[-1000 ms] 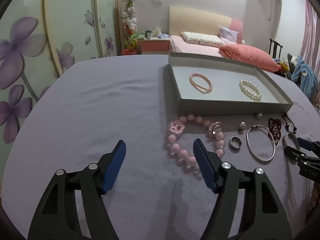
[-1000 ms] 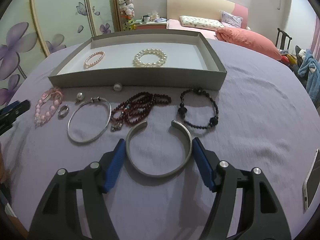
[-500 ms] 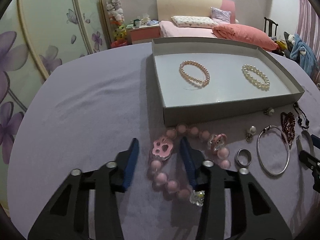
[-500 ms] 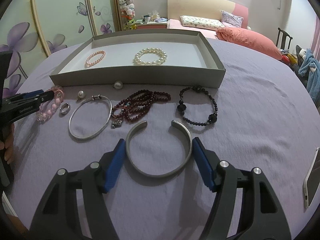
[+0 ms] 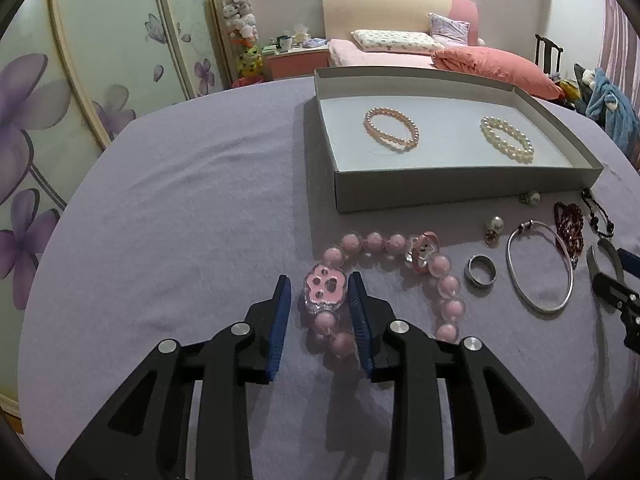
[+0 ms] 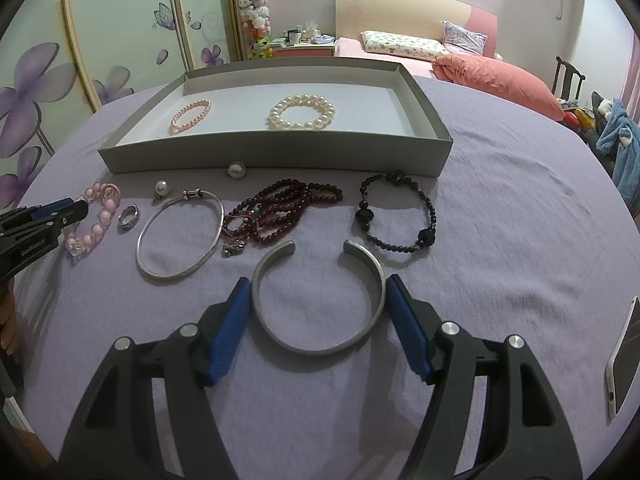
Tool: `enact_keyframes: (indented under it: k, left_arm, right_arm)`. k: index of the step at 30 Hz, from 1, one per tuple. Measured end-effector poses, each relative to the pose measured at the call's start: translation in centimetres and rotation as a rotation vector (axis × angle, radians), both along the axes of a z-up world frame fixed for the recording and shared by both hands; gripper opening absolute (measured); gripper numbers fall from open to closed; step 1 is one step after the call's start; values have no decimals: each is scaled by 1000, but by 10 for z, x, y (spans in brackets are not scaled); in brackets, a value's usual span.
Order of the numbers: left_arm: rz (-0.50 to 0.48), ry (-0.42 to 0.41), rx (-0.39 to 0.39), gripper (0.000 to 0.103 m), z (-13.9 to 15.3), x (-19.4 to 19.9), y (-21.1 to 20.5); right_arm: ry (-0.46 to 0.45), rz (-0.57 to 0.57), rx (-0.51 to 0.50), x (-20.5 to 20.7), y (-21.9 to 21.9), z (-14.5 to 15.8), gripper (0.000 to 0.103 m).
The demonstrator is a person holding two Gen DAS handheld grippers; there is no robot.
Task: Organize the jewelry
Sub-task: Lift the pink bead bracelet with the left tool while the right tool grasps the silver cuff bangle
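The pink bead bracelet (image 5: 384, 280) lies on the purple-covered surface (image 5: 180, 216), just in front of the near left corner of the grey tray (image 5: 440, 196). Its paw-print charm (image 5: 325, 289) sits between the two blue fingers (image 5: 280, 320) of the left gripper (image 5: 318, 292), with the beads below it trailing back toward the camera, so the strand there runs roughly along the gripper's pointing line. The jaws have just been closing around the charm; the right finger looks to touch it, while a thin gap shows at the left, so a firm clamp is not yet certain. The coming move likely turns on finishing that squeeze and lifting forward into the tray, where a small pink pearl bracelet (image 5: 391, 129) and a white pearl bracelet (image 5: 507, 138) already lie.

Further toward the right edge lie a ring (image 5: 481, 270), a thin silver bangle (image 5: 539, 266), dark red beads (image 6: 280, 210), a black bead bracelet (image 6: 396, 212) and two loose pearl pieces (image 6: 236, 169).

The right gripper (image 6: 316, 300) straddles an open grey cuff (image 6: 318, 300), fingers apart and just outside its sides, opening facing away. A phone (image 6: 624, 364) lies at the right edge. Faint lettering on the left gripper's side is too blurred to read.
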State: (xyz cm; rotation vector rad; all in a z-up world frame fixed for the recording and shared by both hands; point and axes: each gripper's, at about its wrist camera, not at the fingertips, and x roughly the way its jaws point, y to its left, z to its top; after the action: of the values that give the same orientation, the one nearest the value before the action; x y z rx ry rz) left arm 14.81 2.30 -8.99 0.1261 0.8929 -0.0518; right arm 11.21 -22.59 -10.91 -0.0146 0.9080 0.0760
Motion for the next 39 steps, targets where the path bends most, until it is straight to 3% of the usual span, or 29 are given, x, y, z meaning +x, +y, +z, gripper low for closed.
enact_keyframes:
  k: [11, 20, 30, 39]
  left_arm:
    - [-15, -9, -9, 24, 0, -3, -3]
    - [-10, -63, -118, 24, 14, -25, 7]
    - [-26, -158, -268, 24, 38, -47, 9]
    - [-39, -193, -351, 24, 46, -59, 4]
  right_arm:
    - [-5, -7, 16, -2, -2, 0, 65]
    - [-31, -38, 95, -11, -12, 4, 65]
    - [-132, -29, 153, -23, -6, 26, 65]
    - [-220, -17, 175, -34, 4, 43, 65]
